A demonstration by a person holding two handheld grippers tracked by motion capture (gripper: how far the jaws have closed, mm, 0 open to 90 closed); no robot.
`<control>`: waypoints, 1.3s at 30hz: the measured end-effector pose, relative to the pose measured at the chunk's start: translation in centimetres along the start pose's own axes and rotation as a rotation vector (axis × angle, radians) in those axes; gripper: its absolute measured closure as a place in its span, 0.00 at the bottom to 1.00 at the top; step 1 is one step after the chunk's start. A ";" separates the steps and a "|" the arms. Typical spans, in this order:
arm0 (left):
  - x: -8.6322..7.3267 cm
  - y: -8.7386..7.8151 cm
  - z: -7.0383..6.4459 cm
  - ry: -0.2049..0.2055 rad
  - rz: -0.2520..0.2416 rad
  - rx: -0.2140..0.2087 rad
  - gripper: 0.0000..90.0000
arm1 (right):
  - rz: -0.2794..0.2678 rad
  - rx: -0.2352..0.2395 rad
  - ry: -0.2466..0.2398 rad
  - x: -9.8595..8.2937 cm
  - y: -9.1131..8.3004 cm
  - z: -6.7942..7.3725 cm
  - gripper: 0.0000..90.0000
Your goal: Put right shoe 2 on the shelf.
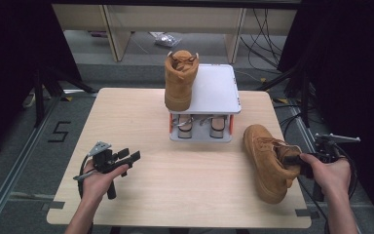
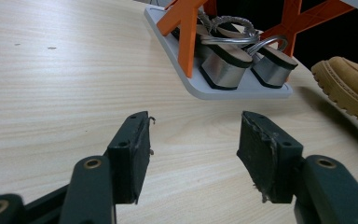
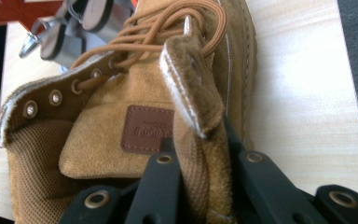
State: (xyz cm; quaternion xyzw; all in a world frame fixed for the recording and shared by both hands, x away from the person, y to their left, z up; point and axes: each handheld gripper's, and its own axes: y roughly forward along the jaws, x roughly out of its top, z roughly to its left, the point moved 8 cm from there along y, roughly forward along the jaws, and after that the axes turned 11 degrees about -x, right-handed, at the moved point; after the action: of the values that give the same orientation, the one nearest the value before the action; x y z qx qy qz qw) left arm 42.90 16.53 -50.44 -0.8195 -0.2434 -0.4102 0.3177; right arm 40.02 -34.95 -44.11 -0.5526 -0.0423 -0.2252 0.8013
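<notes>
**Right gripper clamps a boot collar; left gripper empty**

Nearest the person, the left hand (image 1: 96,181) holds the left gripper (image 1: 126,158) low over the front-left of the wooden table (image 1: 141,122) — its jaws stand wide apart with nothing between them, only bare tabletop showing in the gap in the left gripper view.

At the front-right, the right gripper (image 3: 205,186) is closed on the collar edge of a tan suede boot (image 1: 268,161); one jaw sits inside the opening, the other outside. The boot rests on the table near its right edge, toe pointing away from the person.

Farther back stands a small white two-tier rack (image 1: 214,90) with orange supports. Silver heeled sandals (image 2: 233,60) sit on its lower shelf, and a second tan boot (image 1: 180,80) stands at the left edge of its top — heel toward the person.
</notes>
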 end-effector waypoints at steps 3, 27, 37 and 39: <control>0.1 -0.2 0.0 0.000 -0.004 -0.001 0.48 | -0.010 0.006 0.016 0.3 0.0 0.1 0.93; 0.0 -0.3 0.5 -0.014 -0.010 0.010 0.48 | -0.068 0.073 0.058 2.7 -0.2 1.1 0.93; 0.0 -0.4 0.6 -0.015 -0.003 0.017 0.48 | -0.113 0.095 0.059 3.6 -0.3 1.4 0.93; 0.0 -0.4 0.6 -0.014 -0.002 0.017 0.48 | -0.114 0.101 0.074 3.8 -0.4 1.5 0.92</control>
State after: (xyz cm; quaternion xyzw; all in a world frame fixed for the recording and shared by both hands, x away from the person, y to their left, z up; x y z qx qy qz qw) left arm 42.94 17.18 -50.60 -0.8194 -0.2501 -0.4025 0.3226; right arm 43.52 -34.86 -41.97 -0.4995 -0.0551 -0.2883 0.8151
